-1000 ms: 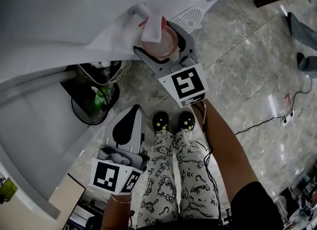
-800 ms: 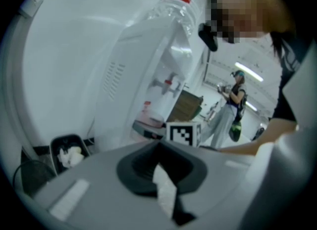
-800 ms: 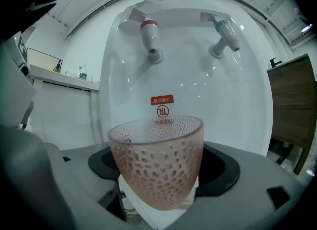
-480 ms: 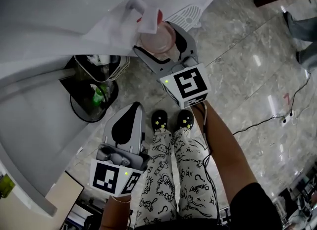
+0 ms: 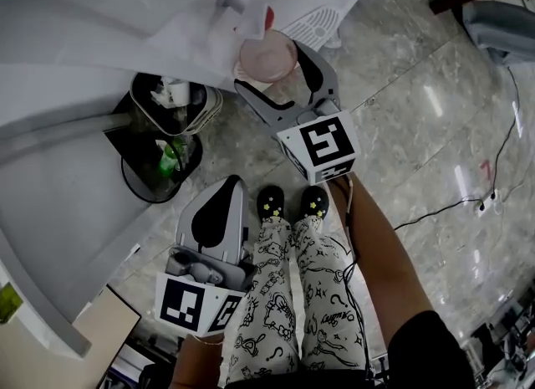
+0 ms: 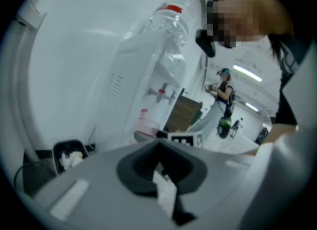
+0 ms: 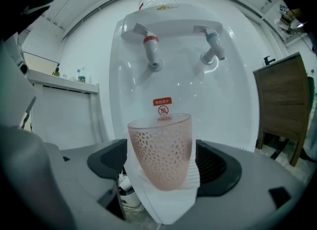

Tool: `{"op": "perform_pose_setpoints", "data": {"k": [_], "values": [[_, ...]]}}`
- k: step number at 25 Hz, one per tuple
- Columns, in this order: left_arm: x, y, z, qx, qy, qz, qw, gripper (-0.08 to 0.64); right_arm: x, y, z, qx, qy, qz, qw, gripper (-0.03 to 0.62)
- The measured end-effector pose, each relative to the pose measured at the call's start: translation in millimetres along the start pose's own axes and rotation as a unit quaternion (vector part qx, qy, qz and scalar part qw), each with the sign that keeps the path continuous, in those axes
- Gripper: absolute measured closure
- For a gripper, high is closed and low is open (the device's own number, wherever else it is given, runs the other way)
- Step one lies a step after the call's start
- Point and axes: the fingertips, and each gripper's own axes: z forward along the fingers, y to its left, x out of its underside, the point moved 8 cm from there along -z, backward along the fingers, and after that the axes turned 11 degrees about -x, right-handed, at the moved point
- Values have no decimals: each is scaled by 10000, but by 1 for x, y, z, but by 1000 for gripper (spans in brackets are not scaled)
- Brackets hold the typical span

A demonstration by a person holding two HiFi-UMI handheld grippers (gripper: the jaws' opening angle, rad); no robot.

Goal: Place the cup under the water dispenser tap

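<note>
A pink dimpled see-through cup (image 7: 161,150) stands upright between the jaws of my right gripper (image 7: 161,167), which is shut on it. The white water dispenser (image 7: 233,90) fills the view ahead. Its red tap (image 7: 152,51) hangs above and slightly left of the cup rim, and its blue tap (image 7: 214,48) is up to the right. From the head view the cup (image 5: 267,54) sits in the right gripper (image 5: 272,65) just below the red tap (image 5: 267,17). My left gripper (image 5: 221,199) hangs low by my leg, shut and holding nothing.
A black-lined bin (image 5: 171,99) with waste stands left of the dispenser, over a round black base holding a green bottle (image 5: 171,160). My shoes (image 5: 292,203) are on the marble floor, where a cable (image 5: 451,203) runs at right. A wooden cabinet (image 7: 280,105) stands right of the dispenser.
The right gripper with the cup has shifted slightly, so the cup now shows just clear of the red tap instead of overlapping it. The left gripper has hardly moved.
</note>
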Motion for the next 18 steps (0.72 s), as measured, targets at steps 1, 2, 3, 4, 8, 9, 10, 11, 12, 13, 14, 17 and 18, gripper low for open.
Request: {"op": "perform_pose_setpoints", "data": {"k": [1,2,3,4,8,9,10,11,12,13,14,17,18], "values": [[0,-2,-1,25,-4,19,10000,566,1,-1,-4,69,-17,58,10000,189],[0,-3,-2,40,-8,42,10000,566,4,-1,-8,136,-16,118,9998,189],[0,-5,-3,40,-15,63,10000,566,6,-1,-13,192,3,176,9997,189],[0,-6,-5,28,-22,76,10000,566,8,-1,-19,236,30,230,9995,189],[-3,-10,-14,-83,-47,190,9998,566,9,9,-50,325,111,490,9982,190],[-6,-11,-17,-146,-63,264,9995,566,5,15,-60,297,101,592,9978,190],[-11,-11,-21,-247,-95,334,9991,566,0,22,-70,245,78,709,9972,190],[-17,-12,-26,-367,-146,371,9985,566,-9,30,-80,174,52,816,9965,190],[-25,-13,-30,-469,-217,370,9980,566,-20,37,-90,89,40,891,9960,192],[-34,-15,-34,-532,-299,357,9975,566,-34,44,-100,-8,45,926,9957,192],[-45,-20,-39,-563,-377,366,9970,566,-49,52,-111,-116,56,933,9956,192],[-83,-41,-66,-563,-502,524,9958,566,-100,81,-155,-381,119,902,9951,193],[-96,-49,-78,-512,-513,563,9958,566,-118,92,-170,-423,182,851,9953,193]]}}
